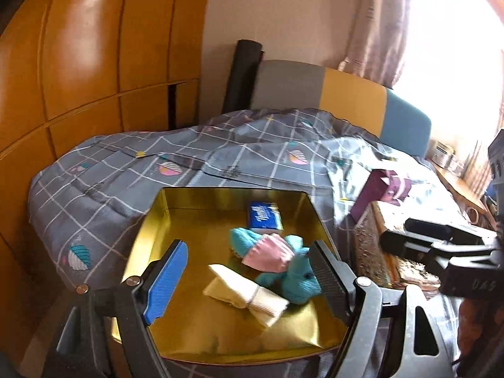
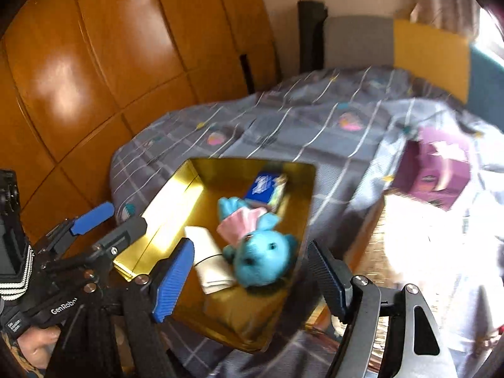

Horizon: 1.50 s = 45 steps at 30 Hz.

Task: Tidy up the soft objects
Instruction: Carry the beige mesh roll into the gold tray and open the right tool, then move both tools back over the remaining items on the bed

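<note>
A gold tin box (image 1: 157,220) sits open on the bed. Inside lie a teal plush bear (image 1: 302,283) in a pink skirt, a folded cream cloth (image 1: 249,296) touching it, and a blue tissue pack (image 1: 264,217) at the far side. My left gripper (image 1: 249,252) hovers open over the tin's near half, nothing between its pads. In the right wrist view the bear (image 2: 261,258), cloth (image 2: 211,264) and pack (image 2: 261,186) lie in the tin (image 2: 176,195). My right gripper (image 2: 250,249) stands open above the bear, apart from it. The left gripper (image 2: 108,225) shows at left.
A grey checked duvet (image 1: 126,170) covers the bed. A purple box (image 1: 382,189) lies right of the tin, next to an ornate patterned lid (image 1: 368,242). A glossy wooden wardrobe (image 1: 78,63) stands on the left, a padded headboard (image 1: 352,94) behind, a bright window on the right.
</note>
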Each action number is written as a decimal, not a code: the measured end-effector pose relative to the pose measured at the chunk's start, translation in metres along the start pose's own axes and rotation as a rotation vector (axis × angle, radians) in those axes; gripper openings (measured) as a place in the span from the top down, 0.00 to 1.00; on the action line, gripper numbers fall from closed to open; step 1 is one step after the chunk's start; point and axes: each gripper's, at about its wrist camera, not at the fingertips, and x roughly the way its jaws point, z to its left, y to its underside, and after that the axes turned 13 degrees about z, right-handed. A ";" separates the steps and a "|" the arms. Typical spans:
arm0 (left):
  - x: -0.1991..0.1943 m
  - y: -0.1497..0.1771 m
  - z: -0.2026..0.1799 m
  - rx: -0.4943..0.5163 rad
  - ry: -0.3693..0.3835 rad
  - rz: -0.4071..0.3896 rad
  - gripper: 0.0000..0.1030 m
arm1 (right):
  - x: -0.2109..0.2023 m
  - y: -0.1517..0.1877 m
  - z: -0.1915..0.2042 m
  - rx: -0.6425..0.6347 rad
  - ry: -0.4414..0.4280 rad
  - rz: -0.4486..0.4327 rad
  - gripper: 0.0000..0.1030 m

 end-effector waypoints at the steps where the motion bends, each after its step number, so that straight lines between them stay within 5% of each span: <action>1: 0.000 0.000 -0.003 0.008 0.005 0.003 0.22 | -0.007 0.002 -0.004 0.003 0.018 -0.020 0.24; 12: -0.003 0.002 -0.052 0.139 0.051 0.007 0.22 | -0.066 0.033 -0.082 0.171 0.164 -0.109 0.21; 25: -0.025 -0.016 -0.115 0.288 0.214 -0.032 0.23 | -0.129 0.100 -0.221 0.530 0.361 -0.141 0.19; 37: -0.028 -0.047 -0.266 0.568 0.396 0.073 0.23 | -0.164 0.186 -0.375 0.956 0.491 -0.115 0.17; 45: 0.034 -0.051 -0.403 0.811 0.343 0.243 0.23 | -0.162 0.222 -0.407 1.132 0.390 -0.138 0.17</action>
